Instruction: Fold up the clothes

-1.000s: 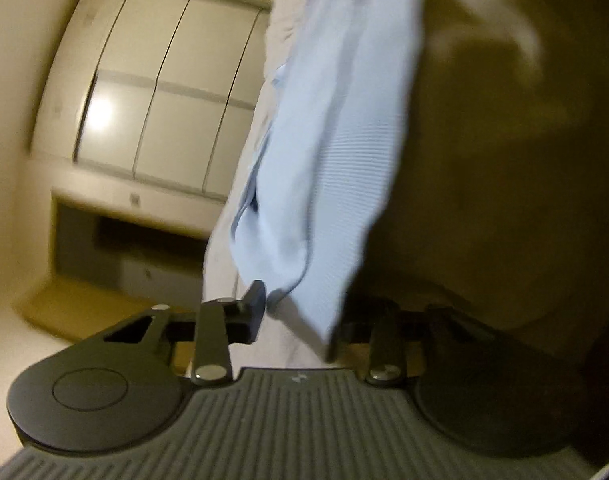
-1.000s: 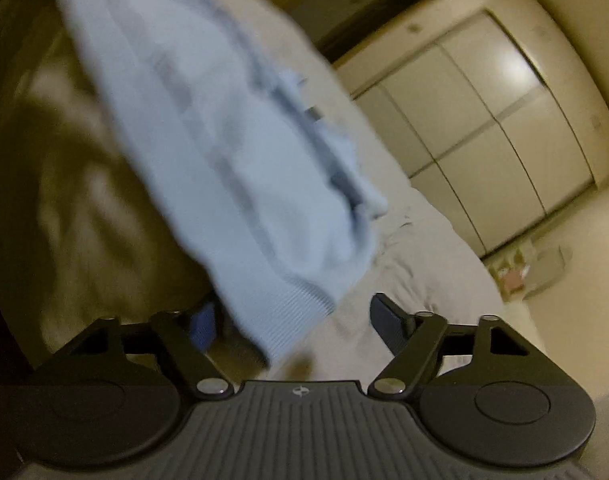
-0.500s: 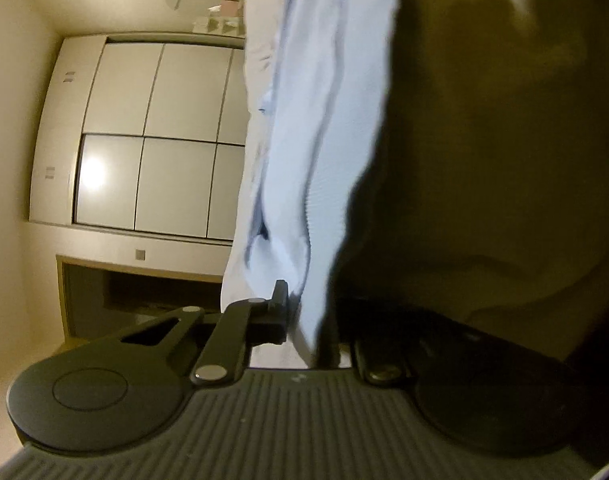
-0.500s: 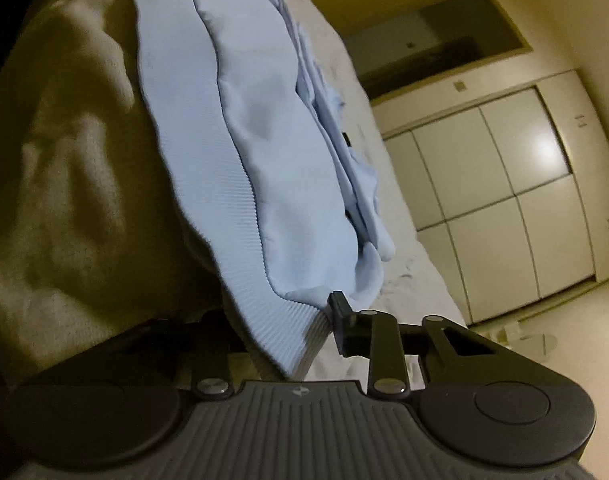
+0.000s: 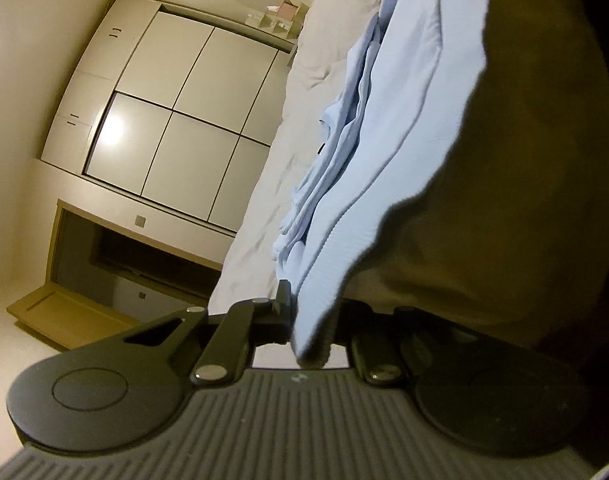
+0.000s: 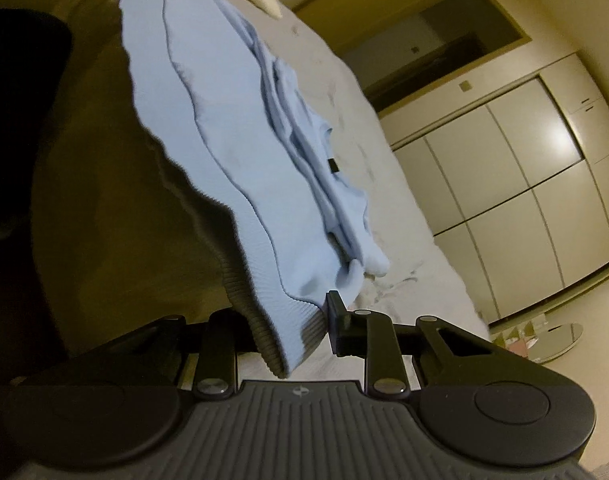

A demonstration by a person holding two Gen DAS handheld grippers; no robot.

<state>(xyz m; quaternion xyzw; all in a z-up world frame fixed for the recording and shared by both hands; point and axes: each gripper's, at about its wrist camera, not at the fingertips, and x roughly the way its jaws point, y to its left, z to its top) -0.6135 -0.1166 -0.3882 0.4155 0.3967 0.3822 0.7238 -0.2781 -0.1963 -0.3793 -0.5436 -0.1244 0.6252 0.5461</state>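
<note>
Left claw [image 5: 308, 320] and right claw [image 6: 294, 328] each pinch the blue sweater's [image 6: 232, 128] ribbed hem, lifting it off the bed [image 6: 408, 240] to spread it

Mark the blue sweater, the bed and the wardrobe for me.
blue sweater [image 6: 240, 168]: right wrist view, smooth body panel.
bed [image 5: 264, 184]: left wrist view, bare pale cover.
wardrobe [image 5: 192, 128]: left wrist view, middle door panel.

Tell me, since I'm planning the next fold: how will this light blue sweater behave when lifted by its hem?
Probably floppy: the light blue sweater sags in loose folds between the left gripper and right gripper. Its ribbed hem likely grips well, not slippery.
</note>
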